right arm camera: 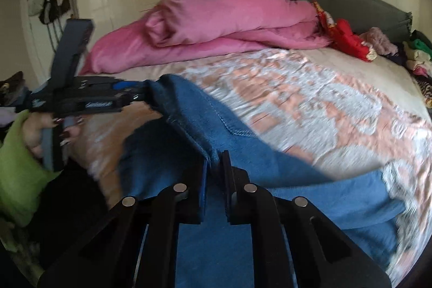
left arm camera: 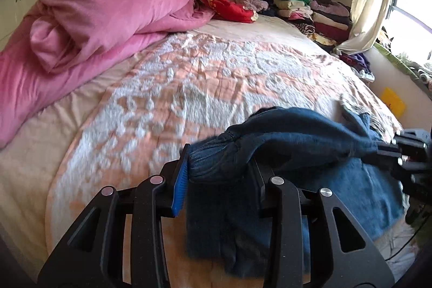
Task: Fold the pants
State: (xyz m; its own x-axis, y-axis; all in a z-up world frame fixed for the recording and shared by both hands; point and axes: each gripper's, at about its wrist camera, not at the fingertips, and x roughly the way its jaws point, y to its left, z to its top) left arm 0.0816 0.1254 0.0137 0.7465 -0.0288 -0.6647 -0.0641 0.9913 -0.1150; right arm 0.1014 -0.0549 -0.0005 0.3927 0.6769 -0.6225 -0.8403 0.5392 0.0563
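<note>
Evidently to stretch the blue pants [right arm camera: 229,109] flat for folding (above a patterned bedspread [left arm camera: 189,77]), left gripper [left arm camera: 218,169] and right gripper [right arm camera: 214,166] each clamp its edge

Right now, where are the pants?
The blue pants hang between both tongs over the near edge of the patterned blanket, well short of the pink duvet.
</note>
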